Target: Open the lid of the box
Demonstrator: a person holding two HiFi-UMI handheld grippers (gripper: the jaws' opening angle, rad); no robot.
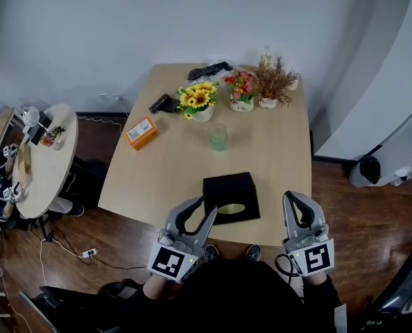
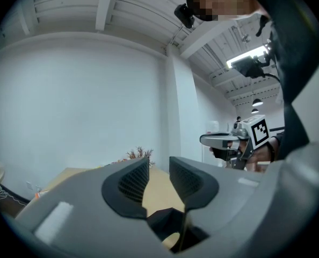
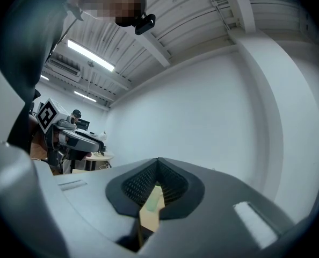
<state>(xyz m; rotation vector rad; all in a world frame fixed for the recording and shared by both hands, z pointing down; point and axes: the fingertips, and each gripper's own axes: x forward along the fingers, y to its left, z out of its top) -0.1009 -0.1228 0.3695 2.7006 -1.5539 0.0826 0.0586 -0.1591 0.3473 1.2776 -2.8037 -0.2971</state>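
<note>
Black in colour, the box (image 1: 231, 197) is positioned on the wooden table (image 1: 171, 172) near its front edge, between the two grippers. The left gripper (image 1: 194, 207) is held just beside the box's left side, jaws apart with nothing between them. The right gripper (image 1: 297, 201) is held to the box's right, apart from it, jaws closed together and empty.

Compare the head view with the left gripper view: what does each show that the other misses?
Head view only: the green glass, sunflowers, orange pack and the black box with its whole top. Left gripper view only: the ceiling lights and a close look between the left gripper's parted pads, nothing between them. Shared: the table, the dried plant and the right gripper.
</note>
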